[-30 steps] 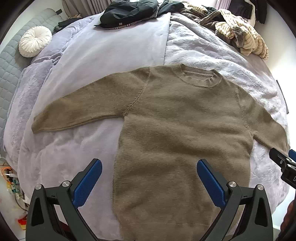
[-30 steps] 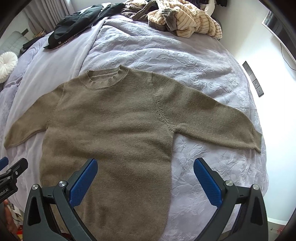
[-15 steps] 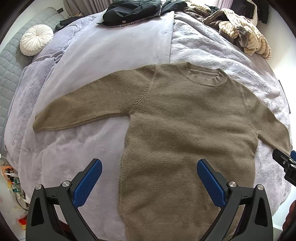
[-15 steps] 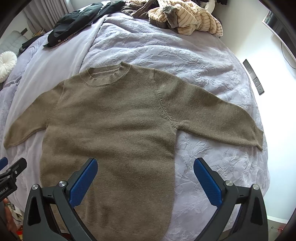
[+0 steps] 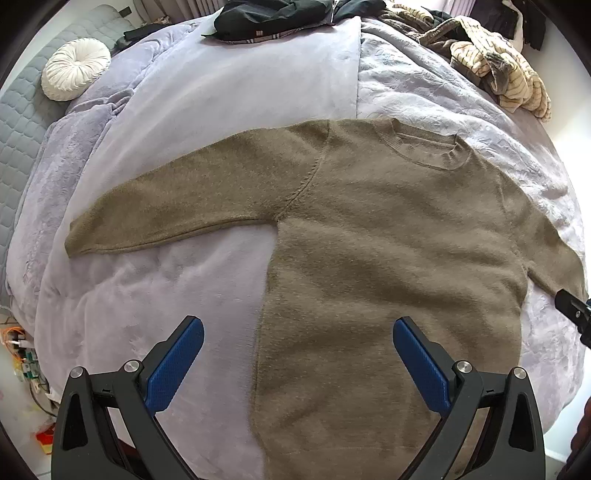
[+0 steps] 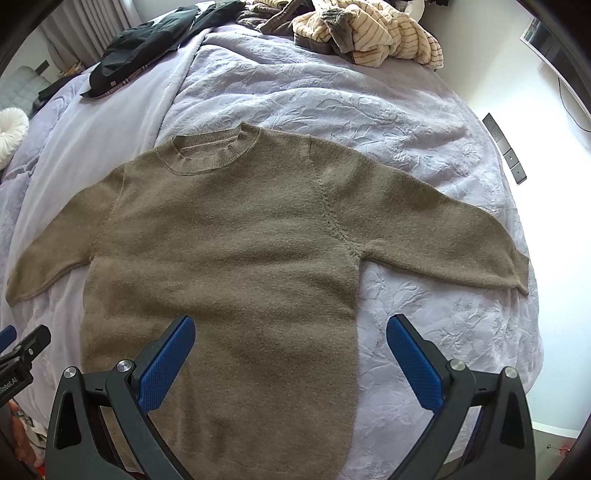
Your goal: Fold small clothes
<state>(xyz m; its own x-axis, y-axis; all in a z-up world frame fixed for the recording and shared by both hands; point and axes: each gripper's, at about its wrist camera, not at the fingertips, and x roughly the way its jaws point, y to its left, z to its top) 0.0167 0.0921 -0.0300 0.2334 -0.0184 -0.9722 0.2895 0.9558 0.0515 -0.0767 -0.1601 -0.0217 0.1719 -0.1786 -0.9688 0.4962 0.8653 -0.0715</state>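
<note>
An olive-brown knit sweater lies flat and face up on the bed, both sleeves spread out sideways, collar at the far end; it also shows in the right wrist view. My left gripper is open and empty, held above the sweater's lower left edge. My right gripper is open and empty, held above the sweater's lower right part. The left sleeve cuff and the right sleeve cuff lie flat on the cover.
The bed has a lilac cover. A striped beige garment heap and dark clothes lie at the far end. A round white cushion sits far left. The bed's right edge meets a white wall.
Both grippers have shifted slightly, the left one to the left, so the sweater sits further right in its view. Both stay open; the sweater has not moved.
</note>
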